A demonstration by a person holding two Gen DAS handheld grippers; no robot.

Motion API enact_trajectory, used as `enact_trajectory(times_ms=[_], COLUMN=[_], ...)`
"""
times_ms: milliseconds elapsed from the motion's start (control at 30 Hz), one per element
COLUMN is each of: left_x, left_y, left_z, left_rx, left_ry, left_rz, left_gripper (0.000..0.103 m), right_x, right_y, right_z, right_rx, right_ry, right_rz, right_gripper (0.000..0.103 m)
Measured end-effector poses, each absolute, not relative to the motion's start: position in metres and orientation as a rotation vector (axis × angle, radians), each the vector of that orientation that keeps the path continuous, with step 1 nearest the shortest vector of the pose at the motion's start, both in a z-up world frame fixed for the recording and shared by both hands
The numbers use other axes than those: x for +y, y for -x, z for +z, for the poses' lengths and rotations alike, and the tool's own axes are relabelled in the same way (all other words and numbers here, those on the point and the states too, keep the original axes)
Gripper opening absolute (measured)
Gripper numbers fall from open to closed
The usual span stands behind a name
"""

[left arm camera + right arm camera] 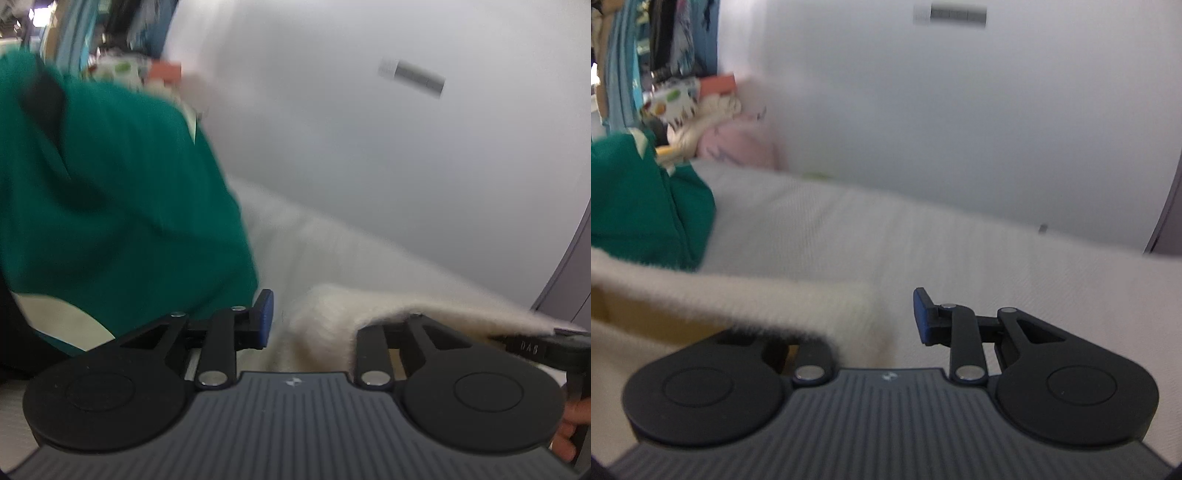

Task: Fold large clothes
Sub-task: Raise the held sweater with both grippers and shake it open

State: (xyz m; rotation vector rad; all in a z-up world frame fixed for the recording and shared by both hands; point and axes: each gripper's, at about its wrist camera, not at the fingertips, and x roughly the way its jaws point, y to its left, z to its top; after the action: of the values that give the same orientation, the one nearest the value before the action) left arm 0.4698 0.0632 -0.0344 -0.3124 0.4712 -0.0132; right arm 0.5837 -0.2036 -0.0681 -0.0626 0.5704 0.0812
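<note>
A fluffy cream garment [332, 317] lies over the right finger of my left gripper [314, 321] and hides it. The blue pad on the left finger [264, 317] stands clear of the cloth by a narrow gap, so the jaws are open. The cream garment [738, 299] stretches in from the left in the right wrist view. There it covers the left finger of my right gripper [871, 325]. The right finger's blue pad [921, 317] also stands apart from it. Both views are motion-blurred. The other gripper [546, 347] and a hand [569, 424] show at the left wrist view's right edge.
A green garment [110, 184] [646, 210] lies heaped on the left of the white bed sheet [923, 251]. Behind it sits a pile of mixed clothes [701, 122]. A white wall [923, 110] runs along the bed's far side, and a dark frame [1167, 210] stands at the right.
</note>
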Motion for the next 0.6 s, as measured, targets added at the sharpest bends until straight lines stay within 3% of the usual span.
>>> enact_trajectory(times_ms=[267,600], left_x=[0.067,0.071], left_y=[-0.534,-0.563], left_z=[-0.113,-0.126], left_rx=[0.652,0.727], left_ry=[0.305,0.298], left_rz=[0.009,0.020], left_gripper=[0.041,0.047], right_x=[-0.191,-0.185], right_y=[-0.615,-0.603], right_z=[-0.114,-0.121], right_rx=[0.688,0.702], right_ry=[-0.045,-0.015], right_rz=[0.055,0.035], right_gripper=[0.035,0.037])
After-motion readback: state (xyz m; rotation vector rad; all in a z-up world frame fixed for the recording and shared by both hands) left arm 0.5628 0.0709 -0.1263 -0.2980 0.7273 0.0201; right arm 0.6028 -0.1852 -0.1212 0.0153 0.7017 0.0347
